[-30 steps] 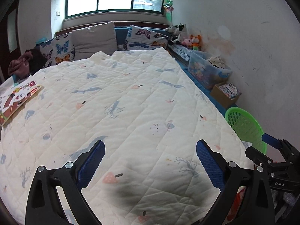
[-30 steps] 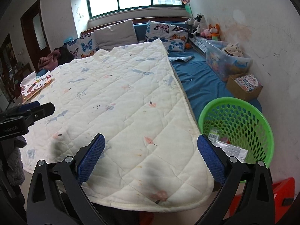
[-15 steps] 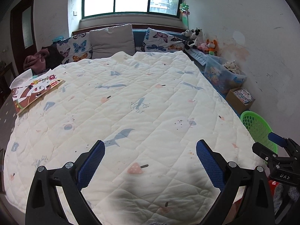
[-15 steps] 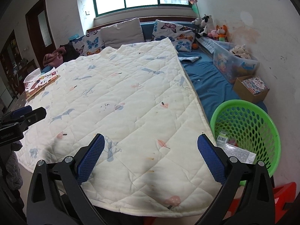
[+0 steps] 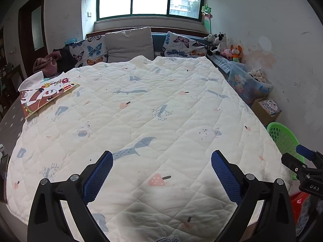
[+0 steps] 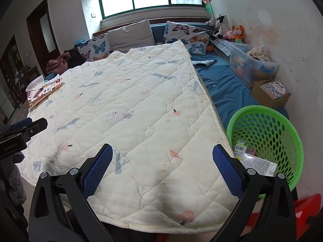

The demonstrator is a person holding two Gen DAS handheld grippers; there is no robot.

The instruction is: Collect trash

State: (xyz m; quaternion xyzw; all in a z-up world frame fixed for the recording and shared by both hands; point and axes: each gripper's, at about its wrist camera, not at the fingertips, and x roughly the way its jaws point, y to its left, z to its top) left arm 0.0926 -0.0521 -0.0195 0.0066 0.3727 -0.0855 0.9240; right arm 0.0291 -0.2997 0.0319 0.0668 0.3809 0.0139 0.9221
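Note:
A green plastic basket (image 6: 268, 135) stands on the blue mattress at the bed's right side, with packaging scraps (image 6: 252, 159) lying inside it. The left wrist view catches only its rim (image 5: 282, 137) past the quilt's edge. My left gripper (image 5: 161, 167) hangs open above the near end of the white quilt (image 5: 141, 111), with nothing between its blue pads. My right gripper (image 6: 162, 161) is open too and empty, over the quilt's near right corner, left of the basket. No loose trash shows on the quilt.
A picture book (image 5: 44, 94) lies at the quilt's far left. Pillows (image 5: 129, 44) line the headboard. A clear toy bin (image 6: 252, 64) and a cardboard box (image 6: 270, 92) stand along the right wall. A red stool (image 6: 302, 207) sits below the basket.
Both grippers have pulled back and risen, so more of the bed and room shows. In the left view the basket has slid toward the right edge. Both stay open.

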